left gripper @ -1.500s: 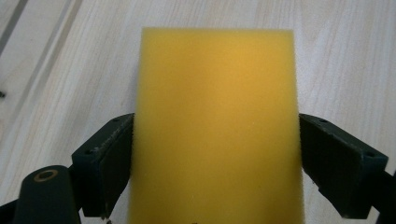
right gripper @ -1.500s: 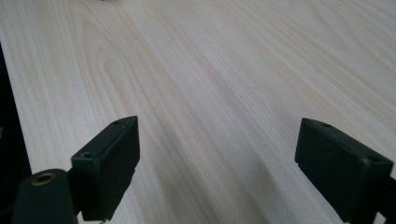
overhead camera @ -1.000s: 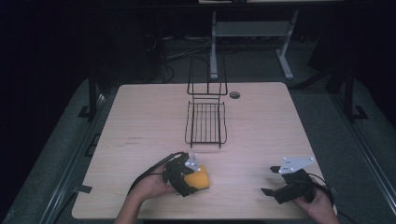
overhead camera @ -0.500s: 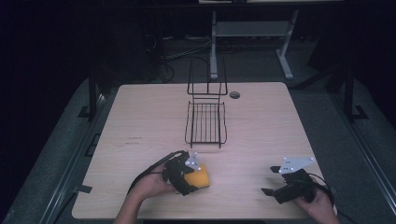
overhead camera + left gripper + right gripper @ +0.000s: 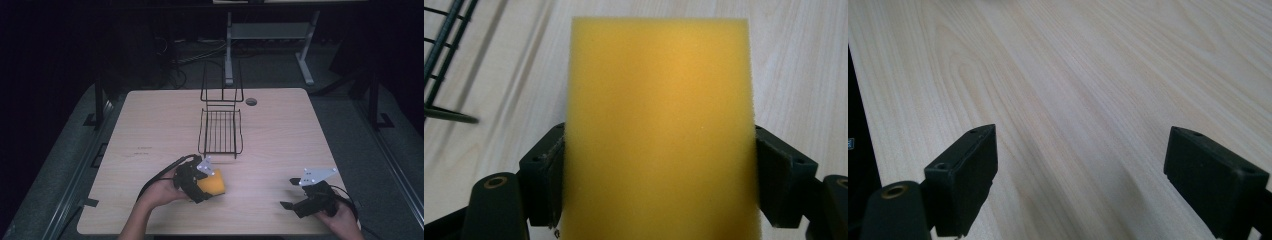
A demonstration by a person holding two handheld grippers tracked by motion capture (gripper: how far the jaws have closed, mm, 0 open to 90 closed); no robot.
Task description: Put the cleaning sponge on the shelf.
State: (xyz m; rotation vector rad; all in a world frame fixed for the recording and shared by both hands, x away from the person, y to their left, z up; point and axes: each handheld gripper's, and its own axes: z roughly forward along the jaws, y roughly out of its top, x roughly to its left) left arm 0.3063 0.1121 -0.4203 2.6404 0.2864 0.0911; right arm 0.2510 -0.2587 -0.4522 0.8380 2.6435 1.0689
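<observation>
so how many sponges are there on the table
1. A yellow sponge sits clamped between the jaws of the left claw, near the table's front edge, in front of the wire rack. None seems hidden.

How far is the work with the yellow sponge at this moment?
Done: the left gripper is shut on the sponge, near the front edge of the table. In hand: the sponge sits between its fingers, short of the wire rack. Left: probably carrying it to the rack, which holds nothing. The right gripper is open over bare wood.
</observation>
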